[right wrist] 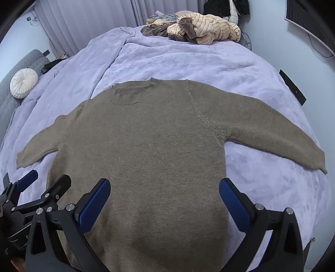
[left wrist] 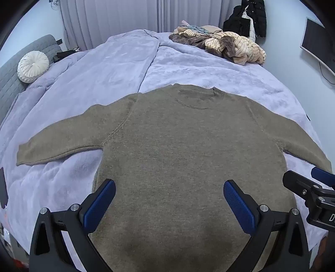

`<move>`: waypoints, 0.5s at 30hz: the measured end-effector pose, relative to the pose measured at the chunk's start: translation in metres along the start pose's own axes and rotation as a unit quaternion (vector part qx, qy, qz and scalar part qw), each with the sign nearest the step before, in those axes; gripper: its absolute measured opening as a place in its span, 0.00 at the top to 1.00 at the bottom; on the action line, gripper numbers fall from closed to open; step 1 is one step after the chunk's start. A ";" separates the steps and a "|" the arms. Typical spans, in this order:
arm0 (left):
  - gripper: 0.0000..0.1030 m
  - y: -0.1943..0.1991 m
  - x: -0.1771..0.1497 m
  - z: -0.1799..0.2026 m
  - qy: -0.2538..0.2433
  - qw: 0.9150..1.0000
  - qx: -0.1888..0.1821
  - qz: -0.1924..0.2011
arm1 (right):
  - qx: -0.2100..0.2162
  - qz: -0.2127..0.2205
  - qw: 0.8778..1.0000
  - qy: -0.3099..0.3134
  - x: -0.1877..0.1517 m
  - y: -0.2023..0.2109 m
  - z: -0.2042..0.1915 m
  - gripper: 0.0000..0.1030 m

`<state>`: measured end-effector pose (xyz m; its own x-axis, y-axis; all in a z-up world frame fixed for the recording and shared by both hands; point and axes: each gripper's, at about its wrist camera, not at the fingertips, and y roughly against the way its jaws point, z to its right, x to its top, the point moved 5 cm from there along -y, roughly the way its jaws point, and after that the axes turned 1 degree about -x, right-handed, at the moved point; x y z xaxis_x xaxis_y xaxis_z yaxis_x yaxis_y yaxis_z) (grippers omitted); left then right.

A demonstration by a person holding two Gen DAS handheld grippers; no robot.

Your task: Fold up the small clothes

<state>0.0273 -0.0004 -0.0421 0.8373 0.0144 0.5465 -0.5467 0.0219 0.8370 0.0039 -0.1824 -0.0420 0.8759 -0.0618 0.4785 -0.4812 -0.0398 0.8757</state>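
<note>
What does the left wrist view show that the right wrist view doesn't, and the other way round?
Only the left wrist view: the left gripper head-on, jaws wide above the sweater's lower body, and the black coat in full.

Only the right wrist view: the right gripper head-on, jaws wide, and the right sleeve's cuff.

Both: the sweater spread flat on the blanket, the clothes pile at the far edge, the round cushion, and each other's gripper at the frame edge.
</note>
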 end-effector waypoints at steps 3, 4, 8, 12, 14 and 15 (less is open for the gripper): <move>0.00 0.000 -0.002 0.002 -0.007 1.000 0.000 -0.005 | -0.001 0.001 1.000 0.001 0.001 0.001 0.001 0.00; 0.00 0.000 0.001 0.000 -0.003 1.000 -0.009 -0.013 | -0.001 0.002 1.000 0.001 0.002 0.001 0.001 0.00; 0.00 0.005 -0.002 0.001 -0.006 1.000 -0.002 -0.006 | -0.003 0.001 1.000 0.001 0.003 -0.001 -0.005 0.00; 0.00 -0.001 -0.001 -0.002 0.001 1.000 -0.001 -0.015 | -0.008 -0.001 1.000 0.005 0.005 -0.004 -0.009 0.00; 0.00 -0.005 0.000 -0.004 0.004 1.000 0.000 -0.020 | -0.010 -0.001 1.000 0.005 0.006 -0.003 -0.008 0.00; 0.00 -0.006 0.000 -0.005 0.006 1.000 0.001 -0.022 | -0.010 -0.003 1.000 0.010 0.006 -0.002 -0.008 0.00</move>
<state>0.0301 0.0047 -0.0472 0.8602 0.0258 0.5093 -0.5098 0.0216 0.8600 0.0100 -0.1745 -0.0407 0.8794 -0.0427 0.4741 -0.4753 -0.0210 0.8796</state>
